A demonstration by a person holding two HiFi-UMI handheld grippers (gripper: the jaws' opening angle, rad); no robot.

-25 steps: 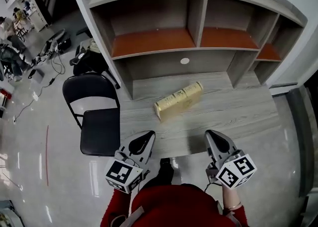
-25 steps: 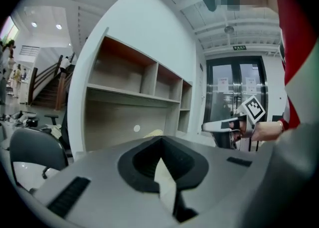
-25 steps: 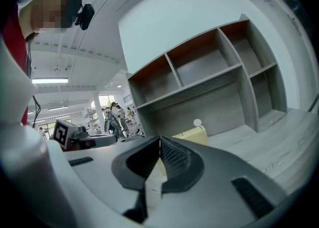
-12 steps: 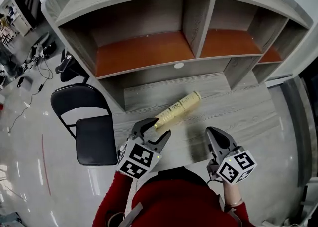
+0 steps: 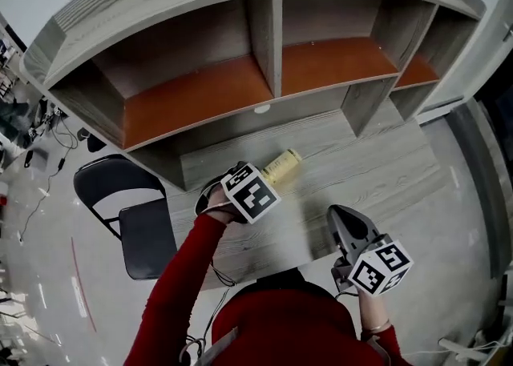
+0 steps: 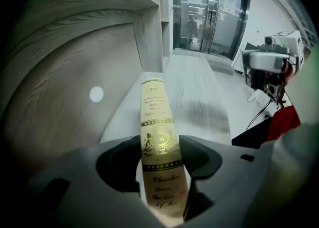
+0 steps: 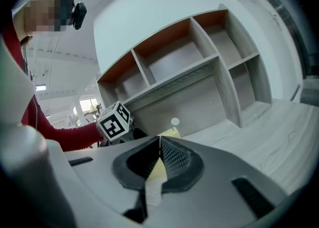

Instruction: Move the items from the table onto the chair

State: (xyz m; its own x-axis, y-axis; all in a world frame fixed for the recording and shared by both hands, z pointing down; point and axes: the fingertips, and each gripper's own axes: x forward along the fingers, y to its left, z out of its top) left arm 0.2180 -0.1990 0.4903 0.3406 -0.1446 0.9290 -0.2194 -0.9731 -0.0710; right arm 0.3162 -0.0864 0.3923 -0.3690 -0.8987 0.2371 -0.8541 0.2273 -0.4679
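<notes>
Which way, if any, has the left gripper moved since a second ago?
Yes. From the table's near edge the left gripper went toward the shelves, over the yellow box; its jaws have just been opening, the box between them.

Lighting: bright, even, overhead.
I note floor [image 5: 48,276] glare, soft shadow under the shelf [image 5: 192,92], fisheye bending and dark corners in both gripper views, foreground soft.

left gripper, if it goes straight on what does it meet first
Most likely the gold box lying on the table, already between the jaws of the left gripper, which have just been opening and do not look pressed on it.
</notes>
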